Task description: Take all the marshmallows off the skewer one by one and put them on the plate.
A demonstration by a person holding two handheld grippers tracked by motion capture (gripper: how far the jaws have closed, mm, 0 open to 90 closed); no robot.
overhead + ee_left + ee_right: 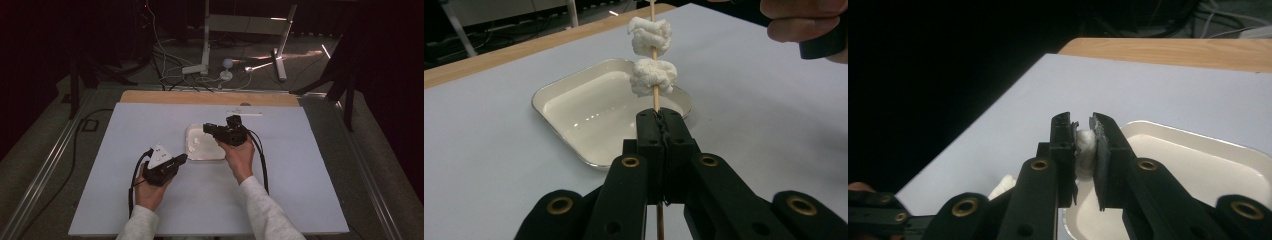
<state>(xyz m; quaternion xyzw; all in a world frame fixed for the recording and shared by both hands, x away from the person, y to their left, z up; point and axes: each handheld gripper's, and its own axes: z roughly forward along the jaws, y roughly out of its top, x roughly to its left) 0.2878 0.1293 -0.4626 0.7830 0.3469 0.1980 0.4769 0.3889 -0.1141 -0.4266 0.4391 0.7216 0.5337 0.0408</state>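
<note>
Low over the middle of the table [300, 200], both hands hold their tools level, pointing toward each other across the tray [220, 152]. The left gripper [659, 122] has its jaws pressed together on a thin wooden skewer [656, 97], which rises over the tray's near rim with two white puffy lumps [653, 75] threaded on it, one above the other. The right gripper [1083, 142] pinches a third white lump [1085, 150] above the tray's left edge. The tray is cream, shallow and glossy. Beyond the table's far wooden edge lie cables [165, 70] and a stand [205, 45].
</note>
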